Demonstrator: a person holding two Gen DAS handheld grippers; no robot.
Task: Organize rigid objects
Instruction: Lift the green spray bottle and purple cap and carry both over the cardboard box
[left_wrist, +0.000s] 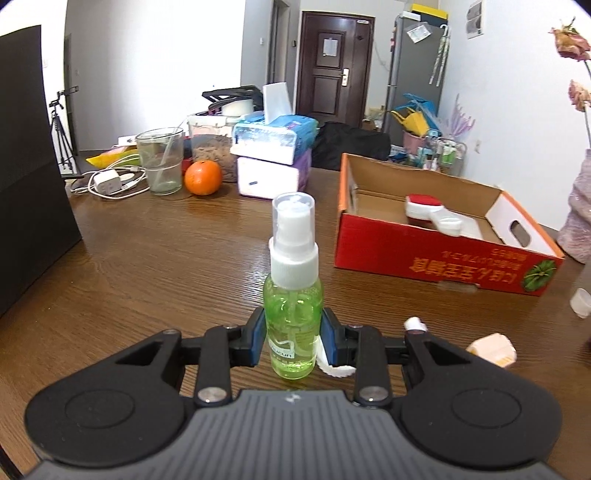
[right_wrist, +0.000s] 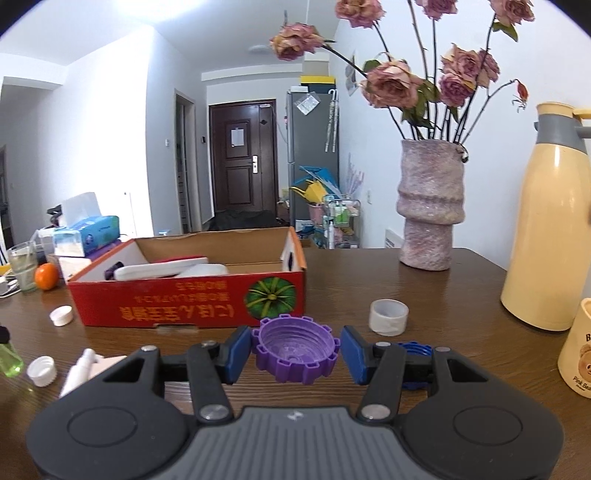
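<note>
Between the blue pads of the left gripper (left_wrist: 293, 341) stands a green spray bottle (left_wrist: 293, 291), upright and pinched at its lower body, lifted over the wooden table (left_wrist: 166, 251). Ahead and to its right lies the red cardboard box (left_wrist: 436, 258). Across the right gripper (right_wrist: 295, 354) a purple toothed cap (right_wrist: 294, 349) sits mouth-up; the left pad touches it, the right shows a slight gap, and the box (right_wrist: 184, 299) lies just beyond
</note>
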